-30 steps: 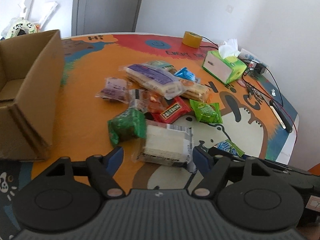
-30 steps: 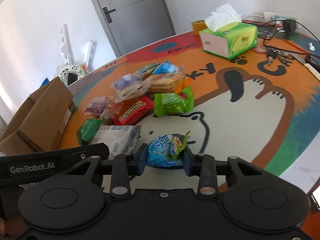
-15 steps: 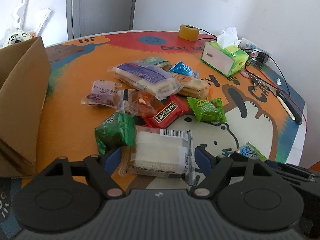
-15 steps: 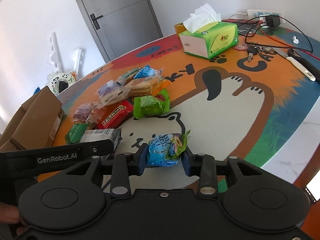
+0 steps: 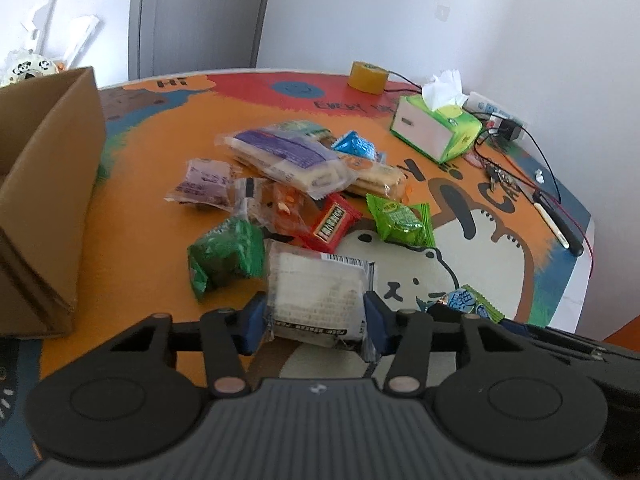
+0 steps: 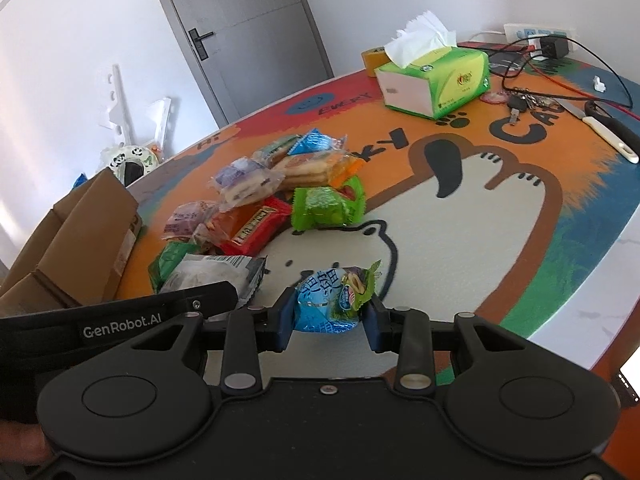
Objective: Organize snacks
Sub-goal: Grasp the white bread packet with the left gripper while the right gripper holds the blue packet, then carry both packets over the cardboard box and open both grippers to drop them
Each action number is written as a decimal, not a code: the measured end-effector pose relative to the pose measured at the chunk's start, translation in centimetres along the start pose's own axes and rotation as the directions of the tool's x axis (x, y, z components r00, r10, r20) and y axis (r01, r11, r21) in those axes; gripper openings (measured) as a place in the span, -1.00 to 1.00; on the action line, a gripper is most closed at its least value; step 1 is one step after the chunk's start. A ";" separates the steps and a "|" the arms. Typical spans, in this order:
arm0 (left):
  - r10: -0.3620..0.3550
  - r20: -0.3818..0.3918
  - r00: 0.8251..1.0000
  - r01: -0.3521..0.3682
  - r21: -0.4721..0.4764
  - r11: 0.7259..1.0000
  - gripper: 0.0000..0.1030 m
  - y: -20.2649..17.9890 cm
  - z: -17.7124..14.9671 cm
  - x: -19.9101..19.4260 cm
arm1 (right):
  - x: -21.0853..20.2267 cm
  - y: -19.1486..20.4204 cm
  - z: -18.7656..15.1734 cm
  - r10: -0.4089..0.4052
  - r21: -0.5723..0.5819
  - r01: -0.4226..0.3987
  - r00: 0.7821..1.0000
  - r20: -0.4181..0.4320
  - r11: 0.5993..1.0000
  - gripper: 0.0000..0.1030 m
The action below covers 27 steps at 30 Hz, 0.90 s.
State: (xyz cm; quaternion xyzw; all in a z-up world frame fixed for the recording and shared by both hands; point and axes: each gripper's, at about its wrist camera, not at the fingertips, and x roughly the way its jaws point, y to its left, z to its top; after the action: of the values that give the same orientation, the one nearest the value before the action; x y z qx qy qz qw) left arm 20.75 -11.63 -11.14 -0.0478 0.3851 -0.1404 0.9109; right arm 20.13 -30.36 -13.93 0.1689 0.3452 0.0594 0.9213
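Observation:
A pile of wrapped snacks lies mid-table: a dark green pack (image 5: 224, 252), a red bar (image 5: 332, 224), a light green pack (image 5: 400, 220) and a long purple biscuit pack (image 5: 280, 152). Nearest me lies a white clear-wrapped packet (image 5: 316, 284). My left gripper (image 5: 316, 320) is closing on it, its blue pads touching both sides. My right gripper (image 6: 328, 320) is shut on a blue-and-green snack pack (image 6: 328, 300), held just above the mat. That pack (image 5: 464, 300) also shows at the right in the left wrist view. The white packet (image 6: 208, 276) sits behind the left gripper's arm.
An open cardboard box (image 5: 48, 184) stands at the table's left edge. A green tissue box (image 5: 436, 132), a yellow tape roll (image 5: 366, 76), cables, keys and a knife (image 5: 556, 224) lie at the far right. The table edge runs close on the right.
The left jaws have closed in from wide apart onto the sides of the white packet. The right gripper still holds the blue pack, and its view has shifted slightly.

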 end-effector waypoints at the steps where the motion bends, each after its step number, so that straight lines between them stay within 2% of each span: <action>1: -0.001 0.006 1.000 0.001 -0.005 1.000 -0.04 0.1 0.0 -0.3 | -0.1 0.2 0.1 0.003 0.000 -0.003 1.000 0.003 1.000 -0.31; 4: -0.010 0.032 0.999 0.010 -0.007 1.000 -0.04 0.4 0.3 -1.3 | -0.2 0.6 0.3 0.012 -0.003 -0.012 1.000 0.015 1.000 -0.31; 16: 0.030 0.143 0.989 -0.027 -0.027 0.999 -0.04 1.9 1.8 -5.1 | -0.5 3.5 2.0 0.084 -0.032 -0.082 0.995 0.058 0.996 -0.31; 23: 0.082 0.204 0.976 -0.071 -0.061 0.996 -0.04 3.7 2.9 -7.3 | -0.4 6.2 3.4 0.146 -0.064 -0.141 0.986 0.083 0.988 -0.31; 27: 0.121 0.227 0.966 -0.104 -0.084 0.991 -0.04 5.0 3.5 -8.5 | 0.2 7.5 4.2 0.203 -0.031 -0.201 0.978 0.055 0.979 -0.31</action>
State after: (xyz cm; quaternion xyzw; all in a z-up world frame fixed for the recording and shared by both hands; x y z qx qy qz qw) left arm 18.72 -4.41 -3.87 -0.0742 0.2833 -0.0682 0.9537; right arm 23.05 -24.40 -8.45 0.1932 0.2987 0.1522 0.9221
